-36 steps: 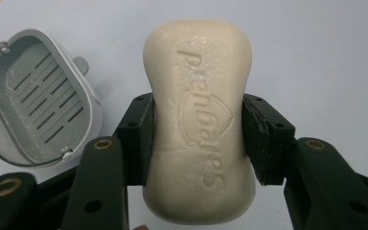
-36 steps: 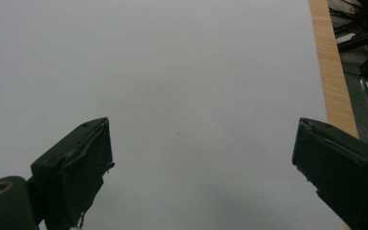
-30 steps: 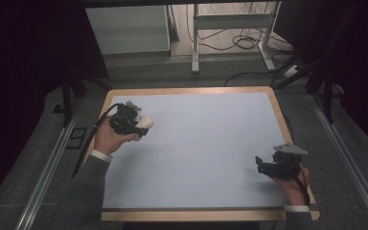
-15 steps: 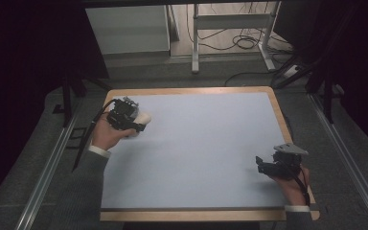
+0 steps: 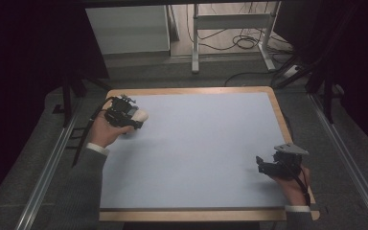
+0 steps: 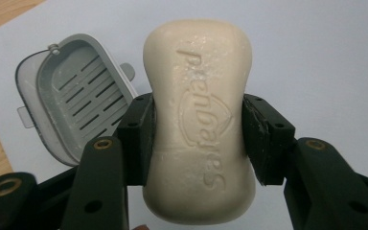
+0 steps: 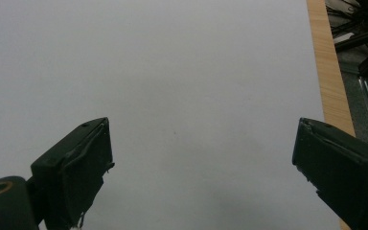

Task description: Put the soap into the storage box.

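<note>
Right claw (image 5: 263, 165): near right corner of the worktop (image 5: 206, 143), held in the person's right hand (image 5: 292, 179). A grey three-cornered plate sits on top. In the right gripper view the right claw's two black jaws stand wide apart with nothing between them, only bare pale blue surface ahead and the wooden edge strip (image 7: 328, 72) at the right.

Worktop: pale blue sheet with a light wood border, seen from the high view.

Left claw (image 5: 136, 122): far left part of the worktop, held in the person's left hand (image 5: 106, 133), grey sleeve (image 5: 79, 191) running down to the bottom edge. Its jaws are closed on a bar of soap (image 6: 200, 120), gripping it across its narrow waist, one pad on each long side. The soap is cream-coloured, with embossed lettering on the face toward the camera, and juts forward past the jaws; in the high view it shows as a pale lump at the claw's tip (image 5: 141, 115).

Soap dish (image 6: 72, 103): grey, slotted floor, lying on the blue surface beyond and to the left of the soap in the left gripper view, near the wooden edge. The soap is not in it.

Beyond the worktop: floor with cables (image 5: 239, 43) and a metal frame's legs (image 5: 196, 36).
</note>
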`<state>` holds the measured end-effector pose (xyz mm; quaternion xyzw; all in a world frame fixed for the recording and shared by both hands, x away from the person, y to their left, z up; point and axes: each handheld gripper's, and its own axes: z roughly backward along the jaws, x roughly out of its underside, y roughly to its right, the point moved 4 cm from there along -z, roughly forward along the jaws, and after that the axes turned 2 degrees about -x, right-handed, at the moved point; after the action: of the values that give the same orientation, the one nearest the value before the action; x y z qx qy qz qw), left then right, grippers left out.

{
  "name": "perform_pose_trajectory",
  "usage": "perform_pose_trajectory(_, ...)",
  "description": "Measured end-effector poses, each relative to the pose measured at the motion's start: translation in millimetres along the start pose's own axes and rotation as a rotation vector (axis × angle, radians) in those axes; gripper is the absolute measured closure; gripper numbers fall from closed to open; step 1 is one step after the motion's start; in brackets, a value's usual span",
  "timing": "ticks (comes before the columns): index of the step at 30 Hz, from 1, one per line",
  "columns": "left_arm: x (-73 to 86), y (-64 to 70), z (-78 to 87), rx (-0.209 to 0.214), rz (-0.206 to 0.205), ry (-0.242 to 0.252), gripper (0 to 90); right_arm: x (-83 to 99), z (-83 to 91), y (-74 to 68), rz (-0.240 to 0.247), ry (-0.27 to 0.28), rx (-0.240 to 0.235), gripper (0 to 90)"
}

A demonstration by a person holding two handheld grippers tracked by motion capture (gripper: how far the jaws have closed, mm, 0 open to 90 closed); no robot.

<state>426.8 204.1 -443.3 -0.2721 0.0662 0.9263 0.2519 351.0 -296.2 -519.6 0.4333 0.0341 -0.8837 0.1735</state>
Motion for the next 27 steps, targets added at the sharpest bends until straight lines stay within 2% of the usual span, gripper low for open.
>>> perform_pose_trajectory(16, -7.2, -18.9, -6.0, -0.036, 0.053, 0.000, 49.5, 0.4, -0.8, -0.1, 0.002, -0.003, -0.004, 6.3)
perform_pose_trajectory(27, -10.7, -38.5, -25.6, -0.056, 0.109, -0.036, 49.5, 0.7, -1.0, 0.5, -0.001, -0.003, -0.002, 6.3)
